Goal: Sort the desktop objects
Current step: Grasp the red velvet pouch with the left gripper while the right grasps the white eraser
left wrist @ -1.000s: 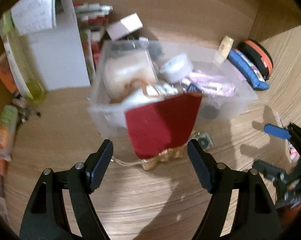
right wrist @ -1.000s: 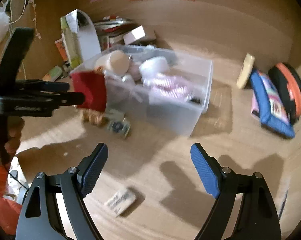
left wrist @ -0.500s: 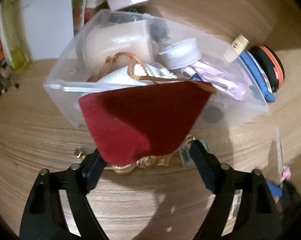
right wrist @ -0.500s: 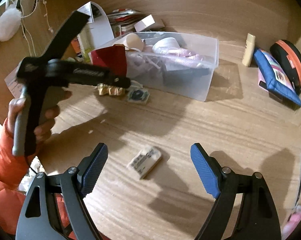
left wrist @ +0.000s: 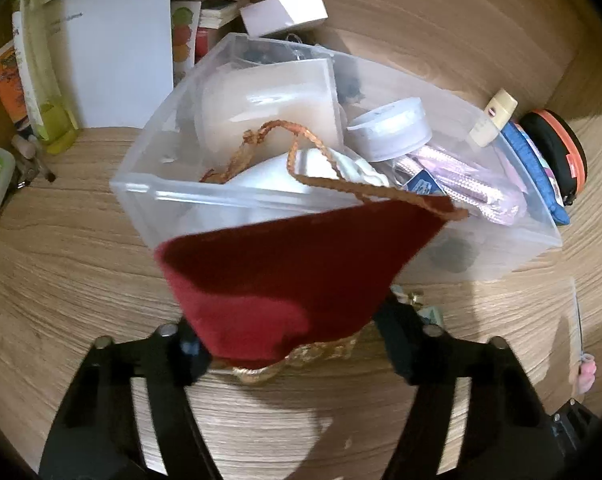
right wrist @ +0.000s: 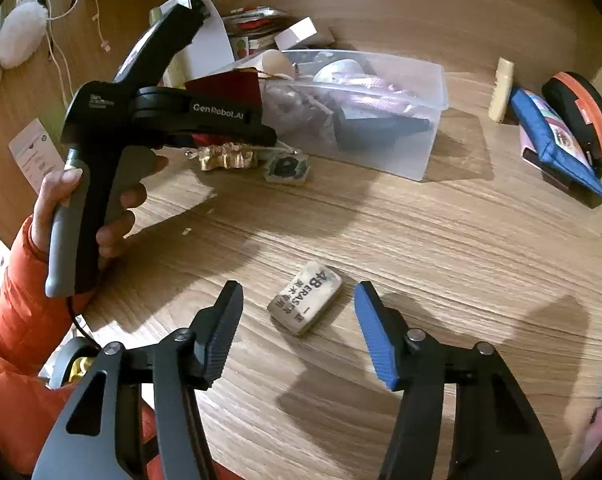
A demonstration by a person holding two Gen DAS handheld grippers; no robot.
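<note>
Closing on the red velvet pouch, my left gripper has its jaws narrowing at the pouch's lower sides, though the cloth hides the pads and I cannot tell whether they press; the pouch's braided cord trails into the clear plastic bin just behind. My right gripper hangs low over the wooden desk, jaws narrowing but apart, with the white eraser lying flat just ahead, untouched.

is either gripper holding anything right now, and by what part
Left gripper: jaws closing around the lower end of the red pouch; firm contact cannot be told. Right gripper: nothing held, jaws closing around the eraser.
</note>
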